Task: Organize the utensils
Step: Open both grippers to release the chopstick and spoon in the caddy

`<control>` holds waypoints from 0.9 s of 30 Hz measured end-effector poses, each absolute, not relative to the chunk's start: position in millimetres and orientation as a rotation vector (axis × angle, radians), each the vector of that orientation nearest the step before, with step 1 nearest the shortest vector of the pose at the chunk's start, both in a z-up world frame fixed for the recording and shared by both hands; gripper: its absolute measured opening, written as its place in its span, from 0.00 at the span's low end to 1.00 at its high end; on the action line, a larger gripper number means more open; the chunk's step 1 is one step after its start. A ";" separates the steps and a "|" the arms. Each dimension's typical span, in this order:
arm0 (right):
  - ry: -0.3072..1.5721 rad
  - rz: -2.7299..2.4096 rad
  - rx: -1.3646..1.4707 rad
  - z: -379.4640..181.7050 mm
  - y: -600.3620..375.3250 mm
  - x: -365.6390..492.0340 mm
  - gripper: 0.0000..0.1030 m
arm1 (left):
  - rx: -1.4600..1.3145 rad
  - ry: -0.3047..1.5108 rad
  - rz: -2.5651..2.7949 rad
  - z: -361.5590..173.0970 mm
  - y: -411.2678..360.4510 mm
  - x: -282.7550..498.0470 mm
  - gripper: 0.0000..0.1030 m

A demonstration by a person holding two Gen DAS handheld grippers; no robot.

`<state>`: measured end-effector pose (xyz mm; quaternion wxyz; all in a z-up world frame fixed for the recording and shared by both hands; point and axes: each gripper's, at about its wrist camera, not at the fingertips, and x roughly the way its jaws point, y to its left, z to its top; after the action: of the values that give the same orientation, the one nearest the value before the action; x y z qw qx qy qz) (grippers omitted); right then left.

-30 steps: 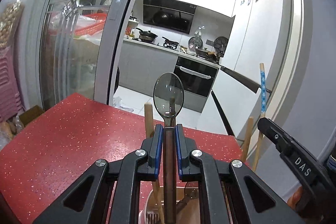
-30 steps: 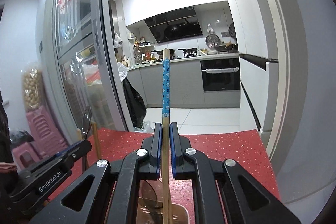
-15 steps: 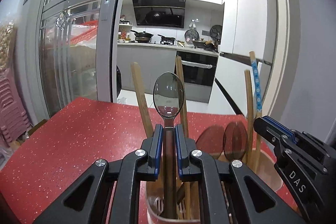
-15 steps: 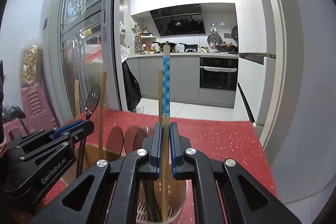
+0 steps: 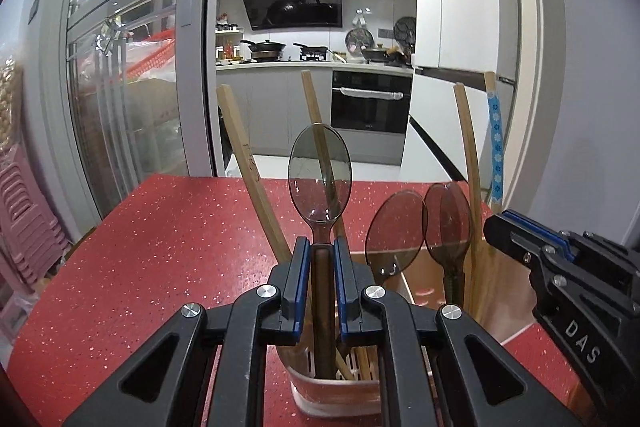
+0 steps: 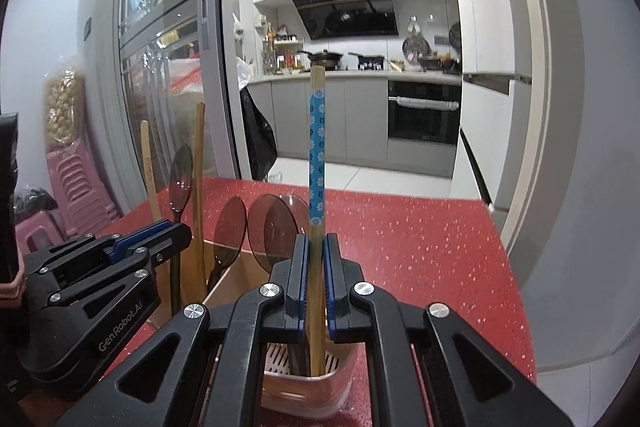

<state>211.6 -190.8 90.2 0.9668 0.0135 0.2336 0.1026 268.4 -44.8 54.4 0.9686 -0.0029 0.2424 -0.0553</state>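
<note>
Over the pink utensil holder (image 5: 336, 393) on the red worktop (image 5: 160, 247), a smoky plastic spoon (image 5: 320, 175) is clamped upright by the left gripper (image 5: 320, 259), and a blue-banded chopstick (image 6: 317, 163) by the right gripper (image 6: 316, 255). If released while tilted, either could be snagged on neighbouring spoons (image 5: 420, 227). Little room is left between the grippers; the holder sits near the worktop's edge.

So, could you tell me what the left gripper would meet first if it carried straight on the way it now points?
Probably the wooden chopsticks leaning just beyond the left gripper and its spoon, then the red tabletop; depth is unclear.
</note>
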 end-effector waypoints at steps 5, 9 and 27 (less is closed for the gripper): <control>0.534 0.248 0.041 89.8 -192.9 217.4 0.37 | -0.004 0.517 -0.121 54.6 -45.8 265.5 0.36; 0.516 0.245 0.067 97.9 -198.6 210.5 0.37 | -0.023 0.526 -0.118 56.9 -41.6 262.5 0.36; 0.593 0.243 0.171 110.1 -220.0 153.6 0.54 | -0.039 0.581 -0.091 71.0 -22.7 228.1 0.48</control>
<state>153.6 -220.0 110.1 0.9455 0.0840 0.2912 0.1193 228.1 -22.7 71.0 0.9569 -0.0193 0.2864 -0.0450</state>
